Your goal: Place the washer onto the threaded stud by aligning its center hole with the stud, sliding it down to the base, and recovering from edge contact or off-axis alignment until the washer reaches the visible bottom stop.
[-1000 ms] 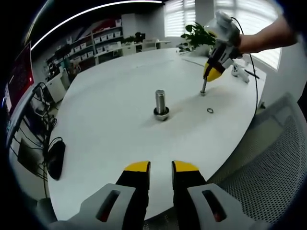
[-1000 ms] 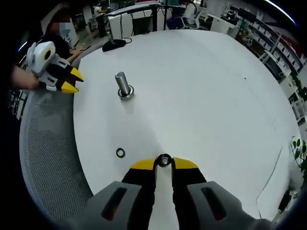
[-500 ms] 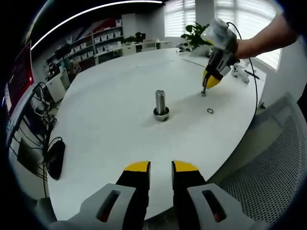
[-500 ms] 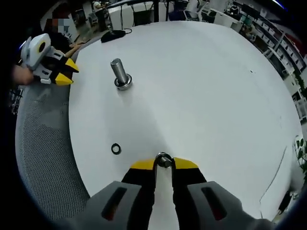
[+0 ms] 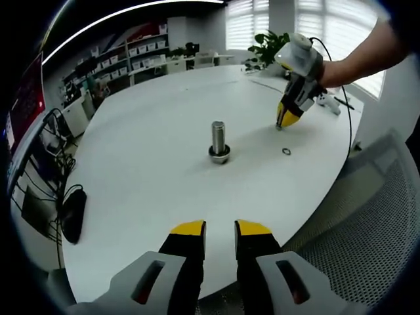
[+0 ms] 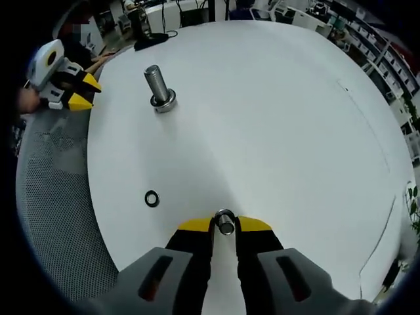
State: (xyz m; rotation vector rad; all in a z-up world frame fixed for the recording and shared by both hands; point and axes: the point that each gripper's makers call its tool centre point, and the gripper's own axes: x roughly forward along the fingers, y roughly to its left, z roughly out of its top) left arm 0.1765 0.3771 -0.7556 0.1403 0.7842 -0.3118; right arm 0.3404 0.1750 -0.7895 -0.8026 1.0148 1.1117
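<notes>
1. White and round, the table (image 5: 144,151) carries a steel threaded stud (image 5: 218,138) standing upright on its wide base near the middle, as seen in the left gripper view.
2. Yellow-tipped and black, the left gripper (image 5: 220,230) hangs above the table's near edge with its jaws a small gap apart and nothing between them.
3. Across the table, the right gripper (image 5: 287,121), held by a person's hand (image 5: 328,71), points its tips down at the tabletop, well apart from the stud.
4. In the right gripper view, the right gripper (image 6: 224,225) has its jaws closed on a small metal washer (image 6: 225,222), pinched at the tips; whether the washer touches the table is hard to judge from this angle.
5. A second ring, dark and likely a spare washer (image 6: 151,198), lies flat on the table to the left of those tips, apart from them; the left gripper view shows it (image 5: 287,151) between the right gripper and the table's edge.
6. The stud (image 6: 157,88) stands far from the held washer, up the table, with the left gripper (image 6: 77,91) beyond the rim near it.
7. A grey mesh chair back (image 6: 56,197) curves along the table's edge, and a black computer mouse (image 5: 72,214) rests near the rim on the left.
</notes>
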